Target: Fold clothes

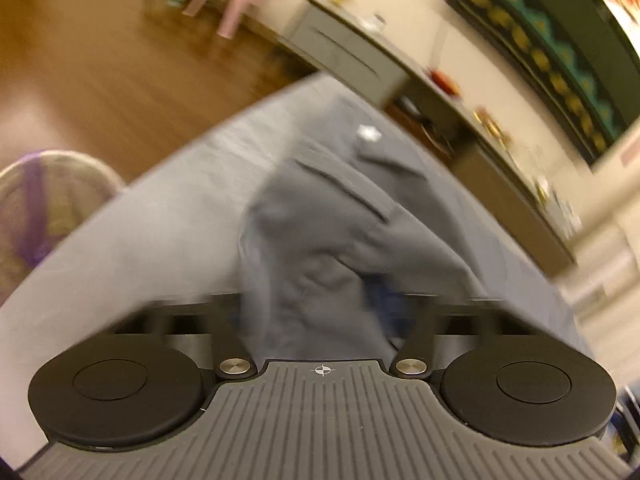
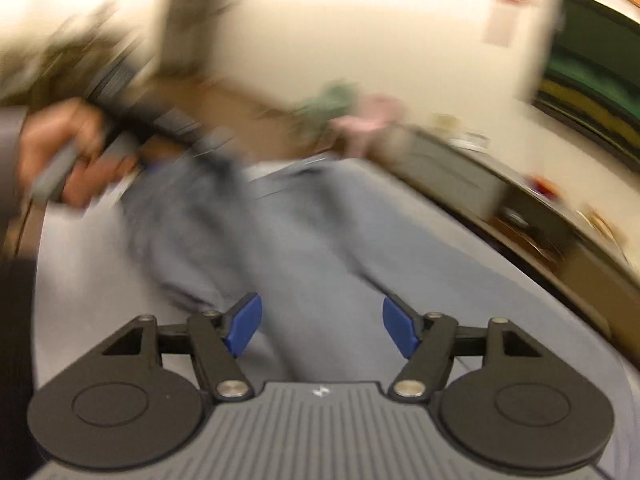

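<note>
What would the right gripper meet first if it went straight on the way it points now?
Probably the grey garment: it lies spread on the grey surface directly ahead, between the open blue fingers of the right gripper. The picture is blurred, so depth is uncertain.

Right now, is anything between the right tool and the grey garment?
Nothing visible. The right tool is open, with the grey garment lying on the grey surface straight ahead between its blue pads. The left tool holds the far end, off that path.
</note>
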A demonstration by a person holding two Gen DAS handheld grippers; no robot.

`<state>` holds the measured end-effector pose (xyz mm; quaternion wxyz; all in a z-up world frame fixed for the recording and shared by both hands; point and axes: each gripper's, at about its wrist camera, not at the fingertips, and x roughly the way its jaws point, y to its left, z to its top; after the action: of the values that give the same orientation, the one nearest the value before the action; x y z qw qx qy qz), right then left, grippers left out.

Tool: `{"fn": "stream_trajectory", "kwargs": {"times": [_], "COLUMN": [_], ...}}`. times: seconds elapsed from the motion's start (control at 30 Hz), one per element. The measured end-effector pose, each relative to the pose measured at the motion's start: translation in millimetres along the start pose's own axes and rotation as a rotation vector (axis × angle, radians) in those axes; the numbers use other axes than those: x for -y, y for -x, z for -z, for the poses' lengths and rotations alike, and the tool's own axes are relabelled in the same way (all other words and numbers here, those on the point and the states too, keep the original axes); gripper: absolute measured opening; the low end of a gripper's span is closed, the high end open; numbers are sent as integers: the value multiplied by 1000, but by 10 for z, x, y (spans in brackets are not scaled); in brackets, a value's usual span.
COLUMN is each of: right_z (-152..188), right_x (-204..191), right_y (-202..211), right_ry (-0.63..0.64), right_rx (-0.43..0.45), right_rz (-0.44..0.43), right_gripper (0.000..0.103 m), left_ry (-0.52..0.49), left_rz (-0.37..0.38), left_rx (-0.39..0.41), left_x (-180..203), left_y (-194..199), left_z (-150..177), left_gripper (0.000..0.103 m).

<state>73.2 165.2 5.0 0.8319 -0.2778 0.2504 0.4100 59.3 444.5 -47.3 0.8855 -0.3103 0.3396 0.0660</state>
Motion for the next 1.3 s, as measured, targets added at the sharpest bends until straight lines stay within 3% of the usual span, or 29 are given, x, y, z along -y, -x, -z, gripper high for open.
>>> {"fn": "stream_trajectory", "kwargs": {"times": [0.03,0.07,0.1,0.2,0.23,0.27,0.3,0.37,0.4,0.43,0.47,0.53,0.6,0.67,0.77,0.9,0.93,1.0,1.03,1.07,1.13,1.17,1.3], "right_z": [-94,-185,-274,-494,-487,-459,-404,-259,-182,-113,-47,16,76,140,228,316,351,413,448,480,596,660,1564], "right_x": [-41,5,99,427,444,442,373,147,15,-91,-182,-320,-466,-582,-728,-975,-1018,-1055,-1044,-1012,-727,-564,533], "right_y": [-246,-328,-322,412,639,819,865,771,681,604,532,450,457,502,481,426,415,405,418,451,726,882,1572], "right_ry": [62,70,49,-128,-153,-168,-160,-108,-73,-51,-38,-7,55,116,185,259,267,262,243,207,21,-83,-725], "right_rx": [-56,-63,-42,197,246,275,268,213,185,164,148,142,156,172,192,214,218,221,217,202,149,121,-13], "right_rz": [-19,-9,18,53,38,19,-5,-42,-45,-42,-36,-12,39,83,120,174,182,189,188,186,151,130,73], "right_gripper": [11,1,1,1,1,1,1,1,1,1,1,1,1,2,3,4,4,6,13,29,55,62,67], "left_ry": [-26,-52,-78,-157,-191,-188,-146,-39,16,78,143,229,254,214,128,68,55,28,15,12,20,30,57], "left_rz": [25,72,142,521,574,579,524,350,268,221,187,153,167,190,233,130,100,38,8,-2,23,50,142], "left_rx": [10,48,112,391,412,380,315,207,194,190,190,215,219,191,94,-53,-90,-163,-200,-219,-179,-153,-96], "left_x": [36,75,101,45,2,-69,-155,-326,-406,-475,-539,-578,-491,-265,194,601,696,887,982,1013,979,961,882], "left_y": [-28,4,110,763,862,838,727,525,523,589,687,960,1185,1281,1178,758,646,423,311,266,363,437,550], "left_z": [-72,-172,-277,-391,-360,-323,-270,-105,8,116,229,424,536,529,482,515,526,548,559,589,624,625,532], "left_gripper": [1,0,0,0,0,4,8,21,32,53,64,76,81,84,88,88,85,54,17,0,0,0,0]}}
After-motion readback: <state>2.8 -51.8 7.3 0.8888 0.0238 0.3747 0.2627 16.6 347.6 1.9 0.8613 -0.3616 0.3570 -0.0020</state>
